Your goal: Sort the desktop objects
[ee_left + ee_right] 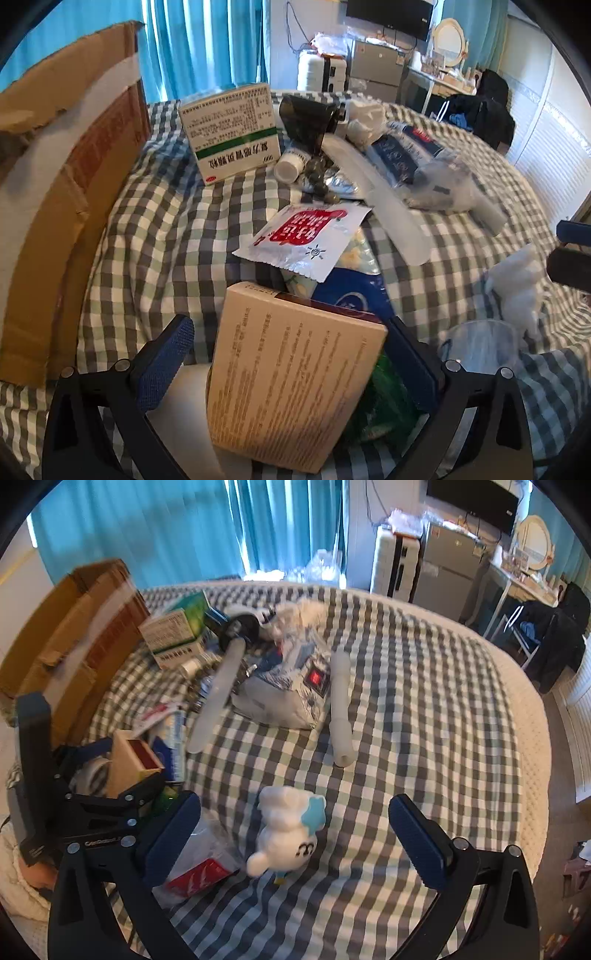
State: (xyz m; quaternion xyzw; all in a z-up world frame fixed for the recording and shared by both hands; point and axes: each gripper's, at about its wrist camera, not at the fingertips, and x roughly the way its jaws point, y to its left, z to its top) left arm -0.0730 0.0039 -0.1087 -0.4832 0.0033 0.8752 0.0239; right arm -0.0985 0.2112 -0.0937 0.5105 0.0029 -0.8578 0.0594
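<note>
My left gripper is open, its jaws on either side of a tan medicine box with a dark red end; its left pad stands apart from the box. The same box shows in the right wrist view beside the left gripper. My right gripper is open and empty, with a white plush toy with a blue star lying between its fingers on the checked cloth.
A cardboard box stands at the left. A green-and-white medicine box, a white bottle, a red-and-white sachet, white tubes, a printed pouch and a plastic cup lie around.
</note>
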